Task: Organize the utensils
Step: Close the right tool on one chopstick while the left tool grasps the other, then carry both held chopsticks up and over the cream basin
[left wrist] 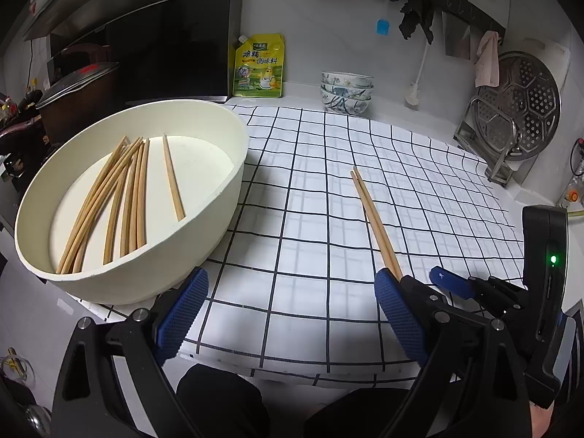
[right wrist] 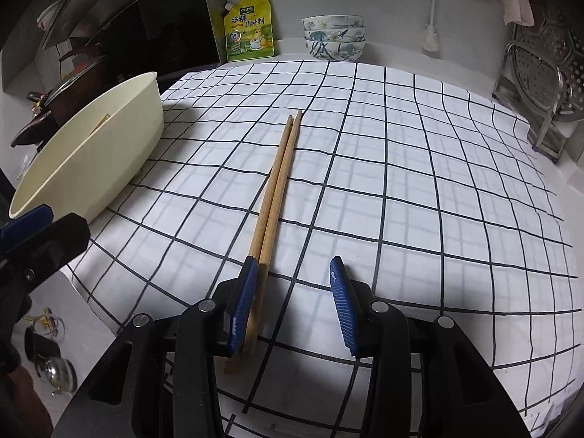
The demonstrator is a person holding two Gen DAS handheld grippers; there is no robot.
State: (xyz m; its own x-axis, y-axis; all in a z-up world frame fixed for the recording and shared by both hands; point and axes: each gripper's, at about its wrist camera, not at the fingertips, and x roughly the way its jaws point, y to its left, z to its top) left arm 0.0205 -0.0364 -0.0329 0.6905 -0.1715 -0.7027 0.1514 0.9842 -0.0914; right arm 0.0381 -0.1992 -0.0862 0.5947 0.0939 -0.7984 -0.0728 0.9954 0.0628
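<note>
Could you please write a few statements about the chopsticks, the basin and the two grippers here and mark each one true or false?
1. Two chopsticks lie side by side on the checked cloth. True.
2. The cream basin holds no chopsticks. False: a bundle of chopsticks lies inside it.
3. The right gripper is clamped shut on the pair. False: its jaws stand open, with the pair's near ends beside the left-hand pad.
4. The left gripper is open and holds nothing. True.
5. The stacked patterned bowls sit inside the basin. False: they stand at the back, by the wall.
</note>
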